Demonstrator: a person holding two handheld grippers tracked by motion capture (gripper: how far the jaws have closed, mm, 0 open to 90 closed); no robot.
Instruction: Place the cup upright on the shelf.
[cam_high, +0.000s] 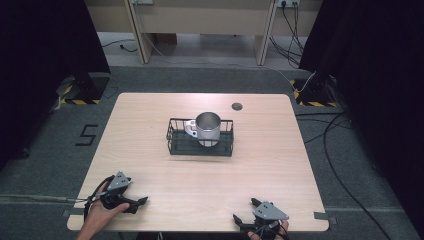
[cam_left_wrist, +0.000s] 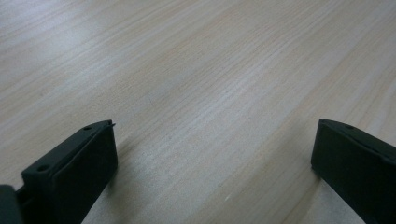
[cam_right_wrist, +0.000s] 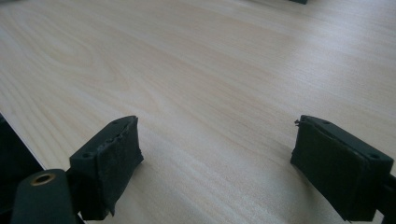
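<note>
- Resting low at the table's (cam_high: 150, 130) near edge: left gripper (cam_high: 141, 202) and right gripper (cam_high: 245, 210), jaws wide apart, nothing between.
- Gripper views: bare woodgrain between jaws.
- High view: metal mug (cam_high: 207, 128) upright in black wire basket (cam_high: 175, 140) at table centre, handle pointing left.

Your table (cam_high: 150, 150) is pale wood with fine grain lines. On it you have a black wire basket (cam_high: 176, 142) holding a shiny silver mug (cam_high: 208, 127). Both your grippers are black with grey top plates: left gripper (cam_high: 141, 202), right gripper (cam_high: 245, 210).
</note>
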